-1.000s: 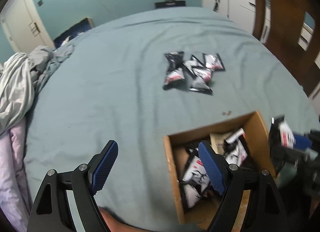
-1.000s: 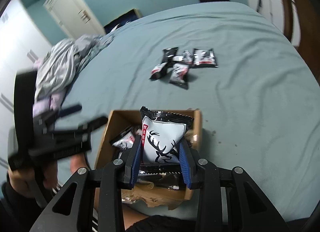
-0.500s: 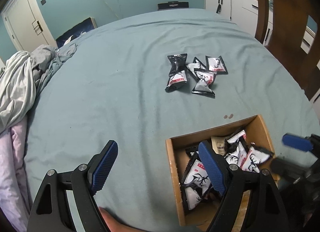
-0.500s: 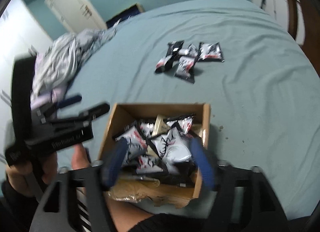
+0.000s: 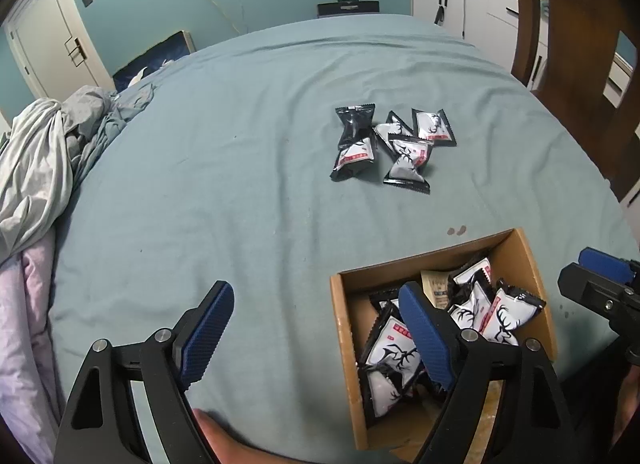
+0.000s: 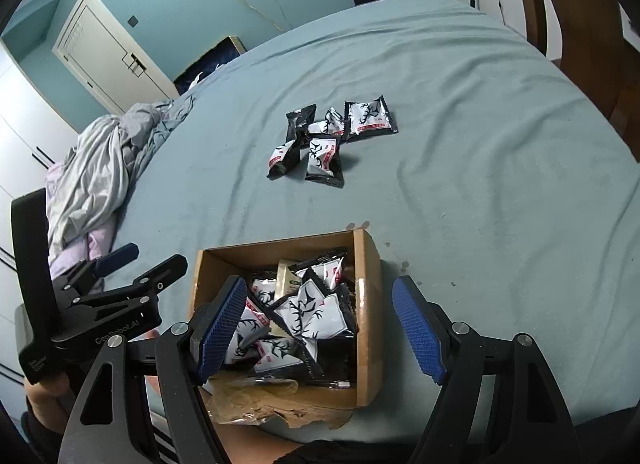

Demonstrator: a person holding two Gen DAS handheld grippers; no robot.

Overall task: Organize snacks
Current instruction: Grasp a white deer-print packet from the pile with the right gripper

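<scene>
Both the left gripper [image 5: 316, 338] and right gripper [image 6: 320, 330] are hanging spread and empty; reaching for the snack packets [image 6: 326, 144] at twelve o'clock is risking nudging the cardboard box [image 6: 368, 304].

"GenRobot.AI" printed on the left tool [image 6: 120, 260]

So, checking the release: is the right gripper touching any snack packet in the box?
Apart. The right wrist view shows the right gripper open, its fingers above the packets, nothing pinched.

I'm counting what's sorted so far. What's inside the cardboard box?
The cardboard box holds a heap of black-and-white snack packets and one beige packet. Anything beneath the heap is covered.
</scene>
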